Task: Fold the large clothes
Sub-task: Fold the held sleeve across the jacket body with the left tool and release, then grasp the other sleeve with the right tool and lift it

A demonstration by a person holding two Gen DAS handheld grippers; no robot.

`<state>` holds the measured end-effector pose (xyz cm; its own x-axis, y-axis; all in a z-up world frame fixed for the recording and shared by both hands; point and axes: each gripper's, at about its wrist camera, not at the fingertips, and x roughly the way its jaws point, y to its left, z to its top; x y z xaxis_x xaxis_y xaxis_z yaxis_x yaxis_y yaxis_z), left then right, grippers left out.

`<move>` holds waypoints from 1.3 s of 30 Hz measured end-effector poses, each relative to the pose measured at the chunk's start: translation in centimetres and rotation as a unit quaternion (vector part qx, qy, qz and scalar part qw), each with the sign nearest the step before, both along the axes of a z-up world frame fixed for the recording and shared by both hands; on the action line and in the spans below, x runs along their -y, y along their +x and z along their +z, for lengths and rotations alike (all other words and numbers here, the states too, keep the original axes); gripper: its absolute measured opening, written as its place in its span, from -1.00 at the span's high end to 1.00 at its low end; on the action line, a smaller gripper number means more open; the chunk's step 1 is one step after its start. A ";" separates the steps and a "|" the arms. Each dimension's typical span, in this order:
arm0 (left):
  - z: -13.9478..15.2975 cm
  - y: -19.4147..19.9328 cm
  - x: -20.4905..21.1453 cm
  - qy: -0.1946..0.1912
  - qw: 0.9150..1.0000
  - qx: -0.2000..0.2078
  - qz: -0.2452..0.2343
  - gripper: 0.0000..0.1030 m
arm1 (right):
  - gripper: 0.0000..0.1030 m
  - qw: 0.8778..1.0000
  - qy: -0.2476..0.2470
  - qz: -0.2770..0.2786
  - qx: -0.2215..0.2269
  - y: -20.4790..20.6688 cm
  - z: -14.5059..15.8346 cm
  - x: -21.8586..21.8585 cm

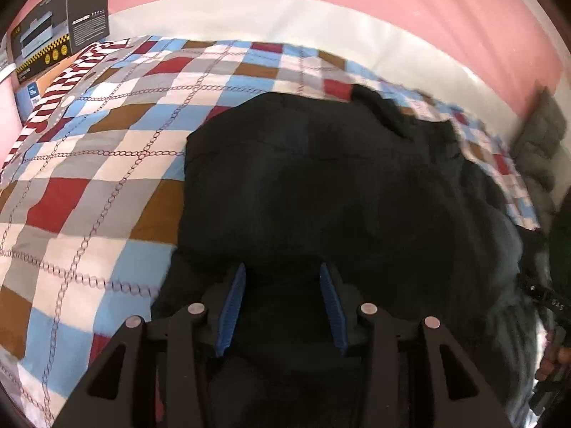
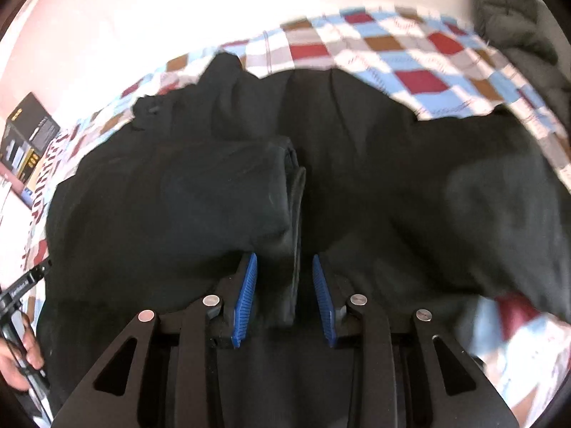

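Fabric of a large black garment (image 1: 321,178) covered most of both views. It lay spread on a checked bedsheet (image 1: 107,135) with squares of red, brown, light blue, grey and white and a printed chain pattern. The cloth looked thick and matte, with soft folds and no print that I could see. In the left wrist view its left edge ran quite straight from near to far, and a rumpled part (image 1: 389,107) rose at the far right. In the right wrist view the garment (image 2: 392,185) had one layer folded over itself at the left of centre, and the folded edge (image 2: 292,185) made a ridge that ran toward the camera.

The left gripper (image 1: 282,306) hovered over the near part of the garment with its blue pads (image 1: 232,306) wide apart; nothing was between them. The right gripper (image 2: 284,296) was also spread wide. The folded ridge of cloth lay in the gap between its pads (image 2: 246,296), but the pads did not press it.

A black printed carton (image 1: 60,21) stood at the far left corner of the bed, near a pink wall (image 1: 357,7). A dark quilted item (image 1: 542,135) leaned at the far right. The image was blurred on the right side.
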<state>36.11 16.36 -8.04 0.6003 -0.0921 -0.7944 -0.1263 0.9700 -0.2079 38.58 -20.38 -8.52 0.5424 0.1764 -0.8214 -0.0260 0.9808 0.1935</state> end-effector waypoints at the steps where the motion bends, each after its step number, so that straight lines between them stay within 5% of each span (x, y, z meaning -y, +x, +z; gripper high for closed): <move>1: 0.5 -0.9 0.4 -0.005 1.000 0.003 -0.005 0.14 | 0.33 1.000 0.002 0.001 0.008 -1.3 0.7 0.4; 7: 3.2 -8.5 3.9 -0.022 0.999 0.022 -0.045 0.14 | 0.32 0.999 0.015 -0.007 0.030 -7.9 3.3 3.2; 11: 5.1 -13.1 6.3 -0.014 0.997 0.037 -0.063 0.14 | 0.01 0.999 0.026 -0.021 0.038 -12.6 4.4 5.4; 19: 6.7 -19.6 10.9 -0.007 0.995 0.027 -0.098 0.10 | -0.03 0.996 0.060 -0.065 0.026 -19.0 4.4 9.8; 30: 7.1 -20.8 14.8 -0.001 0.991 0.020 -0.136 0.10 | -0.04 0.985 0.098 -0.138 0.028 -21.2 4.0 16.2; 33: 7.0 -20.2 15.4 0.006 0.990 0.021 -0.137 0.10 | -0.33 0.980 0.109 -0.165 0.034 -21.1 3.5 18.2; 39: 6.3 -18.4 16.8 0.015 0.989 0.017 -0.144 0.10 | -0.36 0.968 0.129 -0.211 0.033 -19.9 2.0 22.7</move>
